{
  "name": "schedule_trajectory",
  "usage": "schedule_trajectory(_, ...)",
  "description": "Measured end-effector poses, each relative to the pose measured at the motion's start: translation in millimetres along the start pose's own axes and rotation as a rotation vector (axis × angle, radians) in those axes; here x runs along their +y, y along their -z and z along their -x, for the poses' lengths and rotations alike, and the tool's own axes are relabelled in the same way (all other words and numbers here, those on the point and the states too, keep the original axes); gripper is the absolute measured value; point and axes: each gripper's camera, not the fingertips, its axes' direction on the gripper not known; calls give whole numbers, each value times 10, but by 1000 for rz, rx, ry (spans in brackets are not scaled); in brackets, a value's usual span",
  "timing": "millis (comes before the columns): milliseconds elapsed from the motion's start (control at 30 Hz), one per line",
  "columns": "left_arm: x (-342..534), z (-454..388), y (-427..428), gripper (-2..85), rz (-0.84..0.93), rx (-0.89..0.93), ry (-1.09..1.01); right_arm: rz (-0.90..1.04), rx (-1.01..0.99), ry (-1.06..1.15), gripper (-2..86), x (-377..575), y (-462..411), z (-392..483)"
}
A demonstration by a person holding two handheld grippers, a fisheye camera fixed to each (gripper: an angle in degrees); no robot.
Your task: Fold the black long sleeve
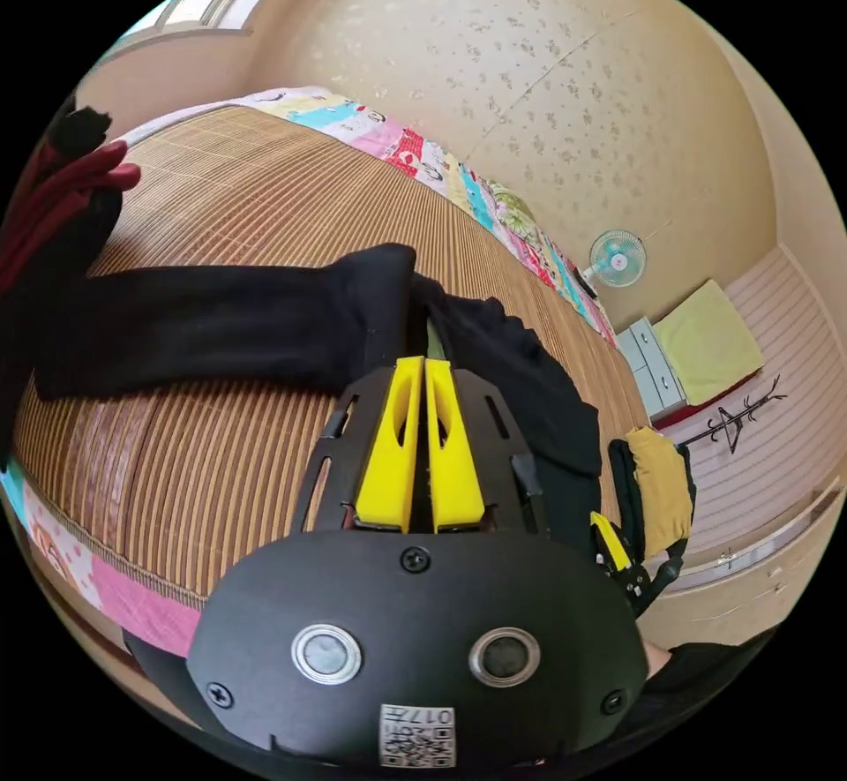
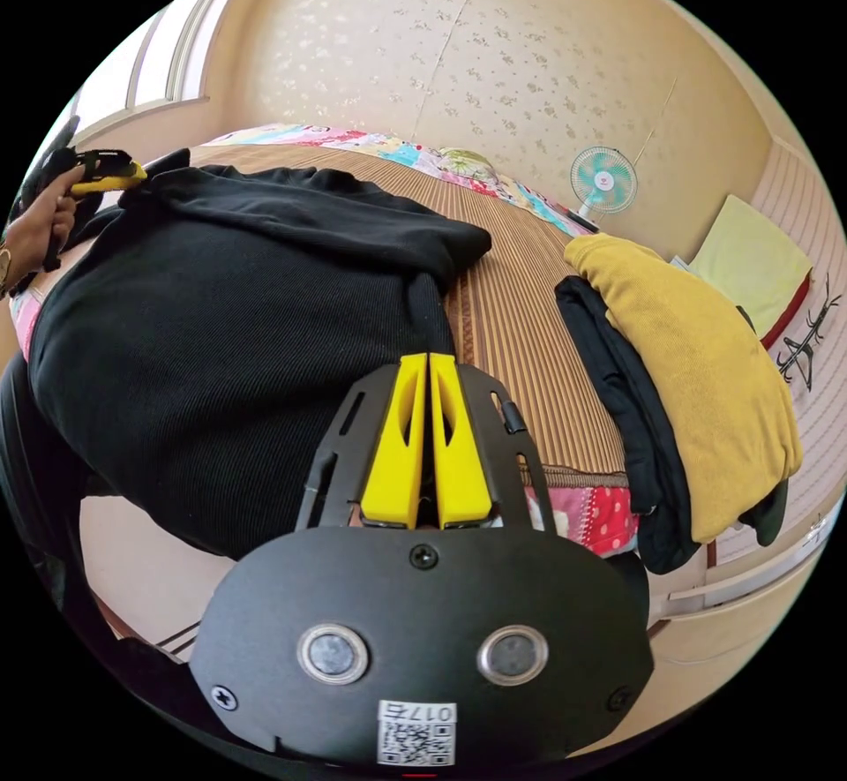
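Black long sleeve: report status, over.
Left gripper jaws shut on black long sleeve; right gripper jaws shut on its edge. Garment spread across bamboo mat. Folded yellow top stacked aside, clear of it.

right gripper [image 2: 426,357]: yellow jaws together on the black shirt's [image 2: 221,331] edge | shirt spread over the bamboo mat [image 2: 520,322] | folded yellow top [image 2: 697,357] on dark clothes [image 2: 626,428] at right | other gripper [image 2: 106,176] held in a hand [image 2: 40,229] at far left | fan [image 2: 603,181] by wall

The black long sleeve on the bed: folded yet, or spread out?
Partly spread: the black long sleeve lies on the woven mat, one sleeve stretched out straight.
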Motion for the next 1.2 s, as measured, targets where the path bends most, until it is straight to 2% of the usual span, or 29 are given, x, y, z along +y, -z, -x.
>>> schedule_trajectory(133, 318, 551, 498, 79, -62, 2, 202, -9, 0, 3, 5, 56, 30, 32)
schedule_trajectory(200, 518, 1040, 735, 102, -167, 113, 408, -17, 25, 16, 5, 92, 44, 98)
schedule_trajectory(300, 537, 1585, 703, 140, -167, 224, 621, -15, 64, 24, 5, 116, 51, 190)
schedule_trajectory(367, 477, 1768, 622, 151, -173, 286, 692, -12, 84, 32, 5, 127, 54, 239)
schedule_trajectory(533, 274, 1955, 240, 140, -202, 375, 843, -7, 83, 33, 5, 153, 57, 271)
schedule_trajectory(633, 225, 1994, 120, 88, -269, 372, 942, -7, 86, 36, 5, 170, 49, 294)
schedule_trajectory(667, 170, 1932, 181, 64, -294, 321, 936, -4, 90, 39, 5, 173, 43, 308)
schedule_trajectory(733, -16, 1661, 368, 41, -343, 233, 821, -4, 91, 40, 5, 180, 33, 321)
schedule_trajectory(800, -337, 973, 693, 38, -417, 83, 561, -7, 89, 38, 5, 195, 17, 329)
schedule_trajectory(867, -536, 286, 875, 38, -471, 7, 342, -9, 92, 39, 5, 203, 2, 343)
schedule_trajectory(967, -690, -988, 854, 39, -503, 9, -26, -14, 107, 45, 5, 216, -32, 382)
schedule_trajectory(1033, -687, -1785, 538, 39, -423, 67, -256, -19, 116, 45, 5, 224, -56, 403)
schedule_trajectory(1100, -493, -2797, -271, 45, -173, 77, -577, -22, 126, 42, 6, 228, -91, 424)
schedule_trajectory(1133, -401, -3013, -536, 48, -83, 64, -648, -21, 127, 41, 6, 226, -101, 427)
schedule_trajectory(1167, -179, -3328, -1072, 63, 92, 18, -733, -20, 127, 40, 6, 223, -120, 429)
schedule_trajectory(1200, 57, -3452, -1487, 75, 196, -15, -735, -20, 125, 39, 7, 220, -140, 425)
